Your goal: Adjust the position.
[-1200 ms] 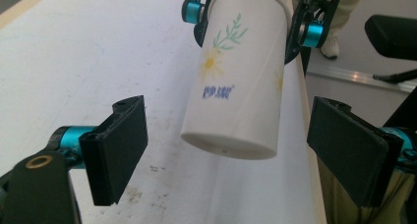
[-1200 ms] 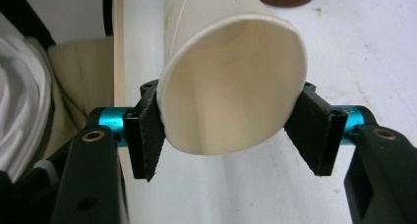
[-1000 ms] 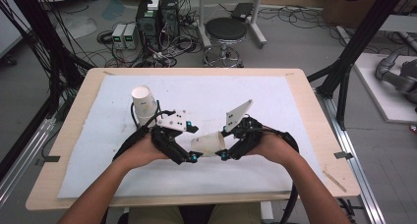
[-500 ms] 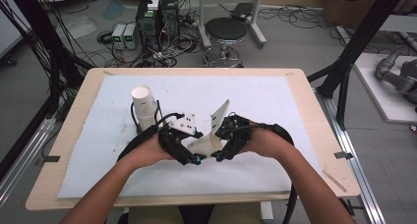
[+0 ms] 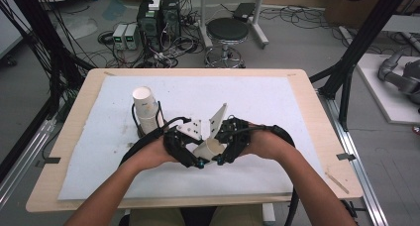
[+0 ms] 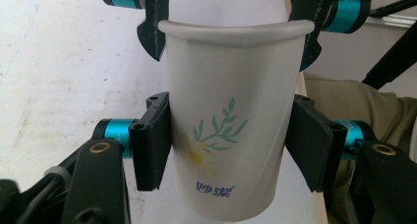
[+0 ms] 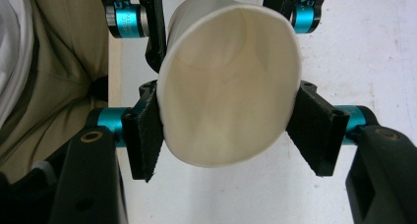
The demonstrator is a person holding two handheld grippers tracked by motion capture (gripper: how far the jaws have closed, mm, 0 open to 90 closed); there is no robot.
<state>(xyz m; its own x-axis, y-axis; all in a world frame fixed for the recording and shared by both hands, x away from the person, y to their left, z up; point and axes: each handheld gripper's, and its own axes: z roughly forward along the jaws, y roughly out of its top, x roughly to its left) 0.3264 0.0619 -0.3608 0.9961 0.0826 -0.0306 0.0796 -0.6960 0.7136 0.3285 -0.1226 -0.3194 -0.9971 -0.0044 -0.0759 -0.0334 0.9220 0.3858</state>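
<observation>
Where printed, white paper cup (image 6: 231,135) shows green sprig, yellow flower

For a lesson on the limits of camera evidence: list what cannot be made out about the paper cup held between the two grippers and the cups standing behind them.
- Held paper cup: base cut off by the bottom edge, left gripper view.
- Its print: out of sight in the right gripper view, which looks into its mouth.
- Standing cup stack: number of cups too small to tell, high view.
- Left gripper, right gripper: pads hidden by hands, high view.
</observation>
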